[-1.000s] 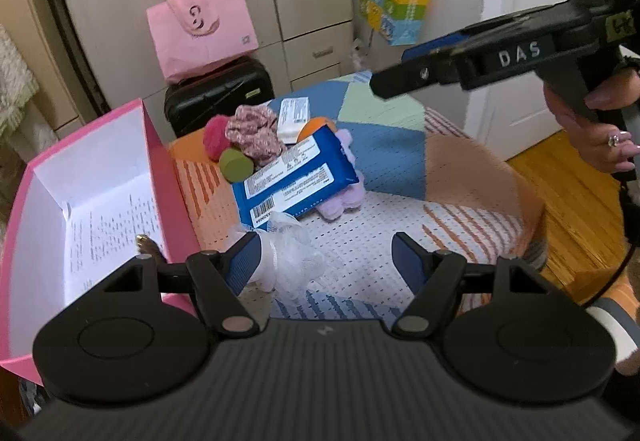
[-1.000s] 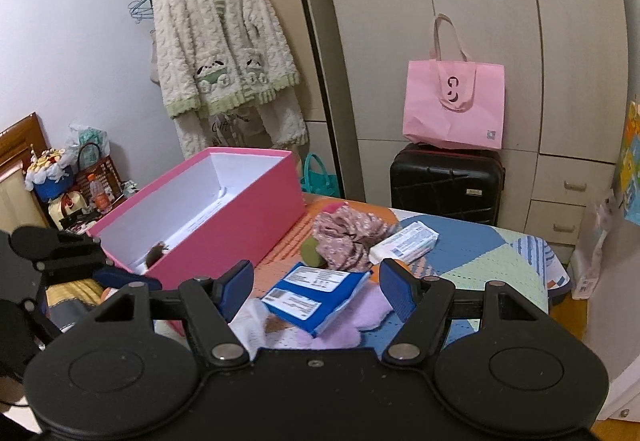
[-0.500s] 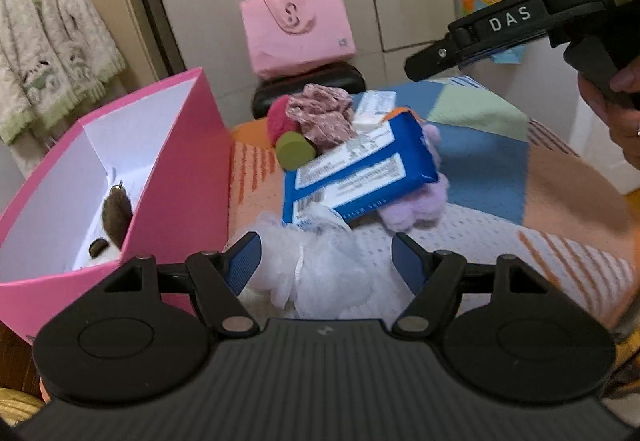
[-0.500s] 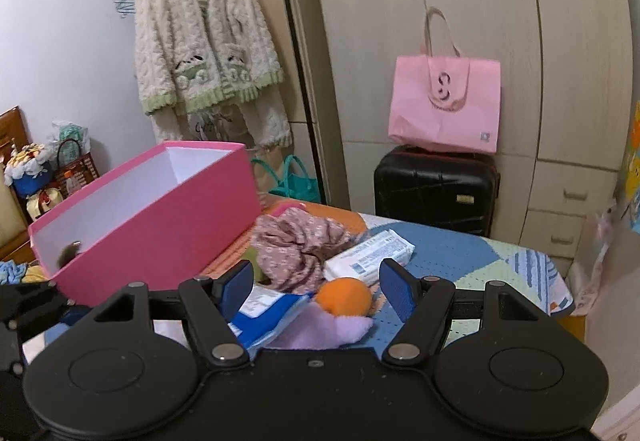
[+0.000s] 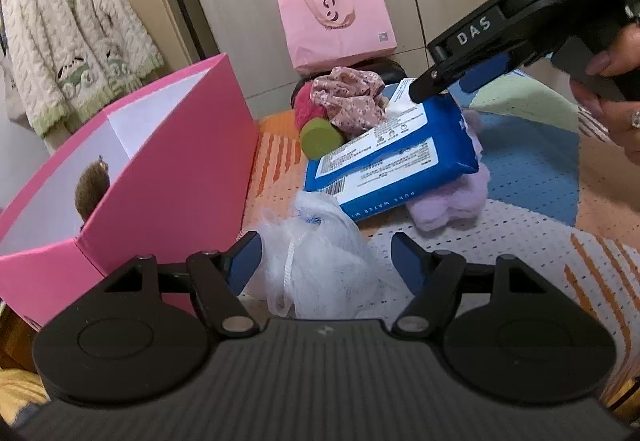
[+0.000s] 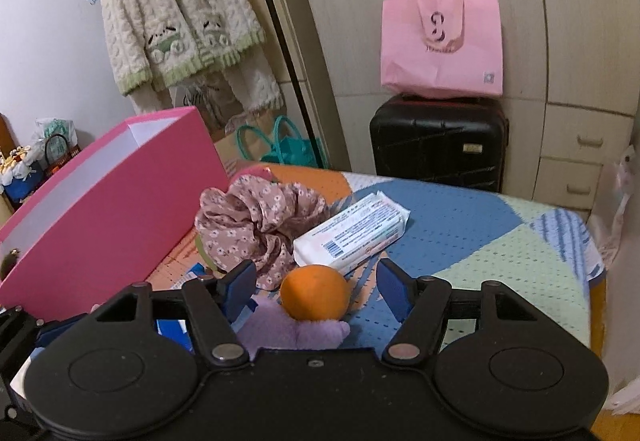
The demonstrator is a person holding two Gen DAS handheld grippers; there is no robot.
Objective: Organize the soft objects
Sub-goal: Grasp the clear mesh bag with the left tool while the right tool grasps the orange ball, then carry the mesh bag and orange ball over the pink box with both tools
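Note:
My left gripper [image 5: 326,259] is open around a white mesh bath puff [image 5: 320,261] lying on the patchwork table next to the pink box [image 5: 160,177], which holds a brown furry thing [image 5: 92,187]. My right gripper [image 6: 316,283] is open over an orange ball [image 6: 314,293] resting on a purple plush [image 6: 296,333]; it also shows in the left wrist view [image 5: 452,81], above the blue wipes pack [image 5: 396,161]. A floral scrunchie [image 6: 256,221], a green sponge [image 5: 320,139] and a white tissue pack [image 6: 352,229] lie behind.
A pink fluffy ball [image 5: 304,103] sits behind the scrunchie. A black suitcase [image 6: 436,141] with a pink tote bag [image 6: 440,45] stands against the wardrobe. A cardigan [image 6: 180,17] hangs at left. The table edge [image 6: 592,281] drops off at right.
My left gripper has moved forward and turned left, so the mesh puff now sits between its fingers. My right gripper has dropped lower over the orange ball and purple plush.

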